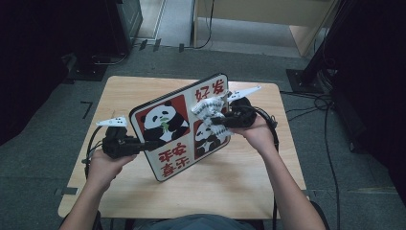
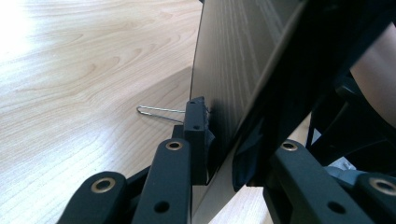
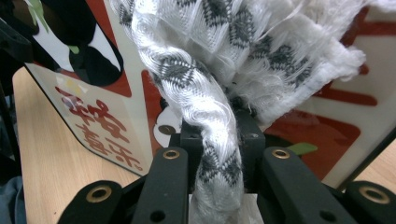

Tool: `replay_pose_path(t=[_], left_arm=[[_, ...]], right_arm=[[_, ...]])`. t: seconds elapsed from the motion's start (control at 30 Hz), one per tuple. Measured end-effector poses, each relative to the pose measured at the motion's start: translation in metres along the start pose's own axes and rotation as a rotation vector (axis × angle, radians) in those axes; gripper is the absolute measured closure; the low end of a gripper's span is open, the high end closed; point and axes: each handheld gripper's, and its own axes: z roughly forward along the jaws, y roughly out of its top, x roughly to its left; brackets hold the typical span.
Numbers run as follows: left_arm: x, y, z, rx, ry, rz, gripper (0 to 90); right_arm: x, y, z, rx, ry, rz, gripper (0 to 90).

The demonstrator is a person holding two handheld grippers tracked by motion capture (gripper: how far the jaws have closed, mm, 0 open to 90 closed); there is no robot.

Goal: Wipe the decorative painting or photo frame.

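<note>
Pinching board edge: left gripper [image 1: 143, 144] jaws pressed onto lower-left rim of the panda board [image 1: 167, 122], mid-frame in the high view, tilted up off the wooden table [image 1: 249, 191]. Right gripper [image 1: 218, 120] jaws clamped on a white-and-grey woven cloth [image 3: 205, 107], frayed, bunched against the board's glossy face, centre-right. Rounded corners, flat rigid panel, dark back [image 2: 233, 70]. Bare tabletop open toward frame bottom and upper left.
</note>
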Motion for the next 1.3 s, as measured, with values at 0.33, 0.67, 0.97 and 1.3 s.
replay_pose_path(t=[0.33, 0.67, 0.97, 1.3], left_arm=[[0.0, -0.002, 0.0, -0.012, 0.001, -0.003, 76.0], [0.001, -0.004, -0.006, -0.023, 0.002, -0.015, 75.7], [0.001, -0.004, -0.007, -0.012, -0.005, 0.001, 77.0], [0.002, -0.004, -0.007, -0.014, -0.01, 0.0, 76.6]], right_arm=[[0.0, -0.009, 0.002, 0.026, -0.004, 0.013, 78.9], [-0.001, -0.02, 0.006, 0.052, -0.003, 0.026, 78.9], [0.0, -0.031, 0.016, 0.093, -0.005, 0.026, 78.9], [-0.001, -0.043, 0.023, 0.112, -0.003, 0.032, 78.7]])
